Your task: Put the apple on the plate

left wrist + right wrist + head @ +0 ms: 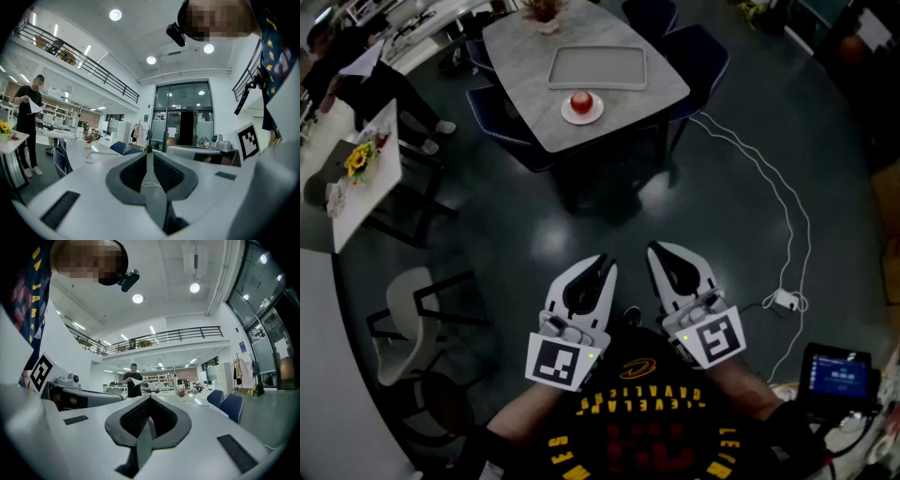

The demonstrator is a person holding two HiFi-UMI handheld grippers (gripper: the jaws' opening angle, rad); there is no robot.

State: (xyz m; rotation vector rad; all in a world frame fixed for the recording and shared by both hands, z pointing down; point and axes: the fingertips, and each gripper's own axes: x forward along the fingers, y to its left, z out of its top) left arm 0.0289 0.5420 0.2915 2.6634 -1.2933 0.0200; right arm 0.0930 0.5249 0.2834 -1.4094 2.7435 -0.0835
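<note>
A red apple (580, 101) rests on a small white plate (593, 115) near the front edge of a grey table (525, 56), far ahead of me in the head view. Both grippers are held close to my body, well short of that table. My left gripper (607, 264) (150, 157) has a narrow gap between its pads, and only floor shows through it. My right gripper (654, 249) (149, 398) has its fingertips touching, with nothing held. Neither gripper view shows the apple.
A grey tray (597, 67) lies on the table behind the plate, and blue chairs (698, 56) stand around it. A white cable (769, 178) trails across the dark floor at right. At left are a white side table with flowers (358, 159), a standing person (356, 84) and a white chair (408, 319).
</note>
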